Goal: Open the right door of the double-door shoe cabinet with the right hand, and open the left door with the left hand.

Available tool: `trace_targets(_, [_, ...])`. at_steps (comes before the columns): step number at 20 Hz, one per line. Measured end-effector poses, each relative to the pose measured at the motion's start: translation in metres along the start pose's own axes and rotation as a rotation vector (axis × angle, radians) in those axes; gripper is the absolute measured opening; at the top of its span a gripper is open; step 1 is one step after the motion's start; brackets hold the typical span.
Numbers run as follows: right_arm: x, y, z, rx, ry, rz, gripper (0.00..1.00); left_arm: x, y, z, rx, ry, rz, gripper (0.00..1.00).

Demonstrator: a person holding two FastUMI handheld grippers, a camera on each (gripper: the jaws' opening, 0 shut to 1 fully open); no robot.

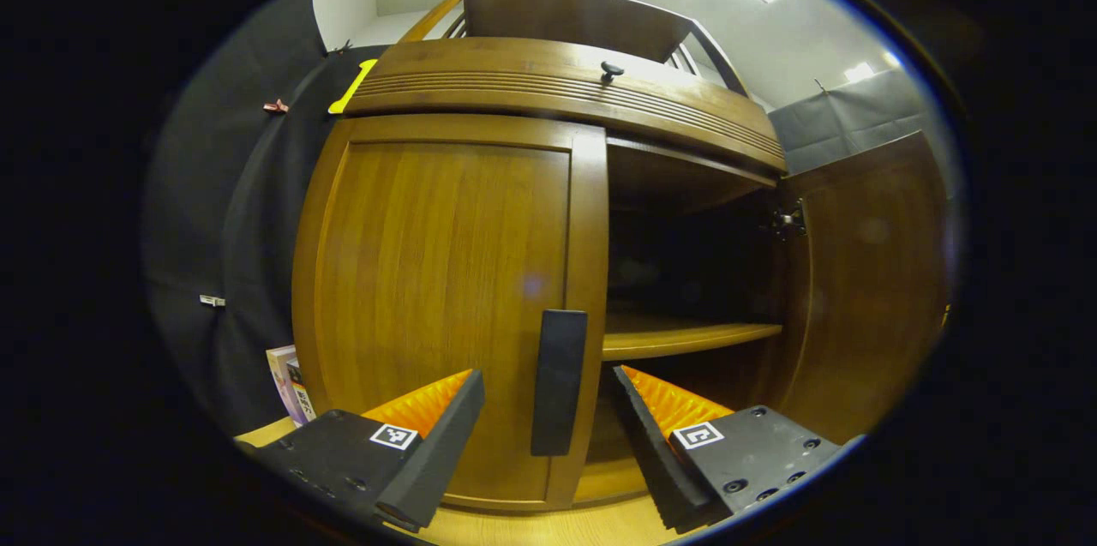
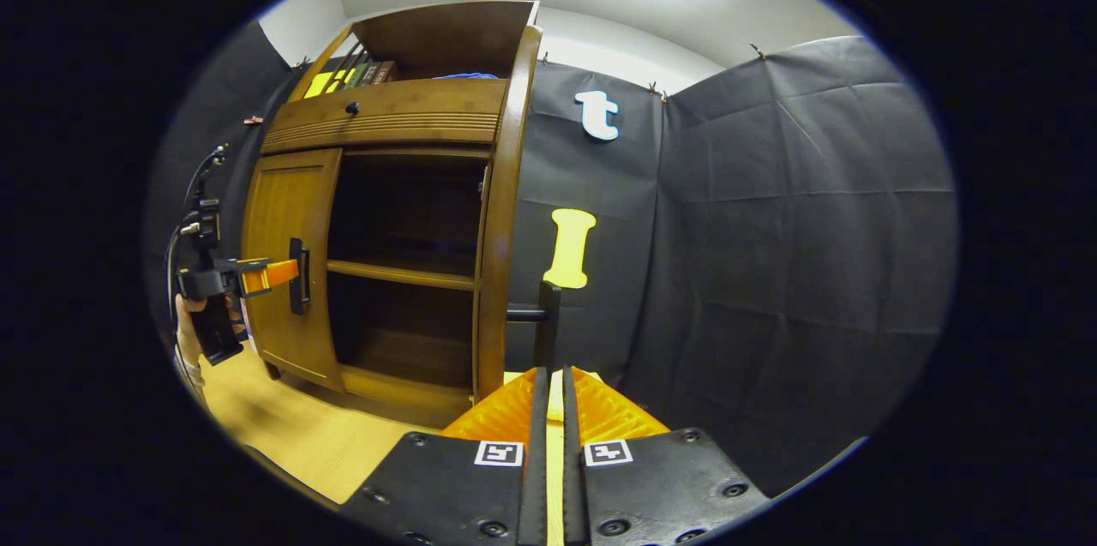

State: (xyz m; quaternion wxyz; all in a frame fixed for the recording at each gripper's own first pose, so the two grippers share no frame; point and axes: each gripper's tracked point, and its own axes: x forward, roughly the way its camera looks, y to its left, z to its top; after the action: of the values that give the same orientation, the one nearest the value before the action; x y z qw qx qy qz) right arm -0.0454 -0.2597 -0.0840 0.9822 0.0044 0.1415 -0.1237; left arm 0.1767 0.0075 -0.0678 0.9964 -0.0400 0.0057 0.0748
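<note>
At the near edge of the left gripper view, the left gripper (image 1: 548,396) gapes wide around the closed left door's handle (image 1: 559,381), not touching. Farther right, the right door (image 2: 500,220) stands open, its handle (image 2: 547,325) just beyond the closed, empty right gripper (image 2: 549,396).

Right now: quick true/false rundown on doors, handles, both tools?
1. The right door is swung open. True.
2. The left door is open too. False: it sits shut.
3. The left tool is open with the left door's handle between its fingers. True.
4. The right tool is wide open. False: its fingers are nearly together, just below the right door's handle.
5. The shelf holds shoes. False: it looks bare.
</note>
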Motion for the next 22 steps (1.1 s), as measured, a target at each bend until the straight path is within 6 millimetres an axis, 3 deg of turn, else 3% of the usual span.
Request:
trace_targets(2, [0.000,0.000,-0.003,0.009,0.010,0.008,0.08,0.007,0.001,-0.004,0.002,0.010,0.008,0.89])
trace_targets(5, [-0.009,0.002,-0.002,-0.008,0.003,0.018,0.11,0.019,0.001,-0.008,0.008,0.013,0.008,0.91])
trace_targets(11, [-0.026,-0.010,0.013,-0.027,-0.036,-0.036,0.17,0.040,-0.001,-0.021,0.049,0.031,0.024,0.74])
trace_targets(16, [-0.038,-0.026,0.018,-0.025,-0.054,-0.097,0.85,0.042,-0.009,-0.022,0.013,0.027,-0.012,0.55])
trace_targets(18, [-0.043,-0.032,0.015,-0.025,-0.046,-0.116,0.89,0.041,-0.009,-0.022,0.018,0.037,-0.005,0.37])
trace_targets(22, [-0.051,-0.030,0.018,-0.006,-0.043,-0.117,0.92,0.035,-0.008,-0.022,0.019,0.057,-0.024,0.34])
